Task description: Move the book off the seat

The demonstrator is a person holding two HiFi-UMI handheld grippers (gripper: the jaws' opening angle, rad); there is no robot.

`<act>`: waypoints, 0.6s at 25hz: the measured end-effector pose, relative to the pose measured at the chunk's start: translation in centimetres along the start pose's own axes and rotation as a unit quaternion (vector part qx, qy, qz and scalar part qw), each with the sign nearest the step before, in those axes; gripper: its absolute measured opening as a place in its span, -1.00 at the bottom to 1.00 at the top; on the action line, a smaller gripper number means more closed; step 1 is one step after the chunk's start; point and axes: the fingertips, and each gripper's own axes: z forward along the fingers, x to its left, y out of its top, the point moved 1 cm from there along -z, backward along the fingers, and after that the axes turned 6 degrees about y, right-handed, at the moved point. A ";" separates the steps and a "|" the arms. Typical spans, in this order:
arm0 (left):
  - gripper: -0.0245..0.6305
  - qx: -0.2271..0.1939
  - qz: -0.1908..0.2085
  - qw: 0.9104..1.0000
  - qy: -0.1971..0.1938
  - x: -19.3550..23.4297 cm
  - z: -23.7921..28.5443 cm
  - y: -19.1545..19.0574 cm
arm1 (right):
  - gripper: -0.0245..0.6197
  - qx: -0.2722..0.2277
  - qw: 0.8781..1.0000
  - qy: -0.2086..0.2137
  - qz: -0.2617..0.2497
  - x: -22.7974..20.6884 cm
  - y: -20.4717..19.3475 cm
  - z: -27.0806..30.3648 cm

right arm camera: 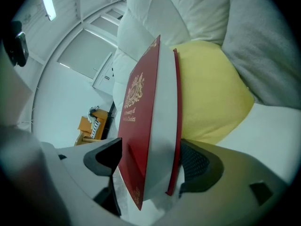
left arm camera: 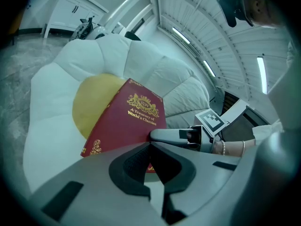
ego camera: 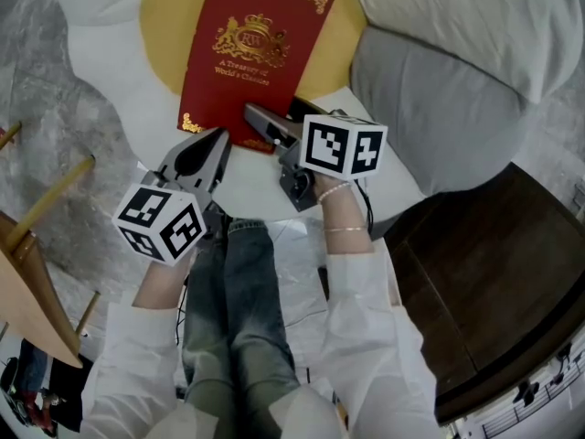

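A red hardback book point(ego camera: 251, 48) with gold print lies on the yellow centre point(ego camera: 164, 16) of a white flower-shaped seat cushion point(ego camera: 105, 62). My right gripper point(ego camera: 274, 122) is at the book's near right corner. In the right gripper view the book point(right arm camera: 138, 126) stands edge-on between the jaws, and my right gripper point(right arm camera: 150, 166) is shut on it, one pad on each cover. My left gripper point(ego camera: 216, 143) hovers just off the book's near left corner, its jaws shut with nothing held. The left gripper view has the book point(left arm camera: 134, 121) beyond my left gripper point(left arm camera: 151, 149).
A grey cushion point(ego camera: 430, 108) and a white pillow point(ego camera: 475, 16) lie to the right of the seat. Dark wooden furniture point(ego camera: 494, 282) fills the lower right. A wooden chair point(ego camera: 27, 273) stands at the left. The person's jeans point(ego camera: 228, 309) are below the grippers.
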 end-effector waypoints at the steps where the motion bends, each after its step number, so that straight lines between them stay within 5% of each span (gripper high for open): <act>1: -0.91 0.000 0.000 1.000 0.000 0.0 0.0 0.0 | 0.23 -0.004 1.000 0.003 0.004 0.1 0.0 0.0; 15: -0.91 0.001 -0.002 1.000 0.001 0.3 0.1 -0.3 | 0.23 0.003 1.000 0.010 0.007 -0.6 0.0 1.0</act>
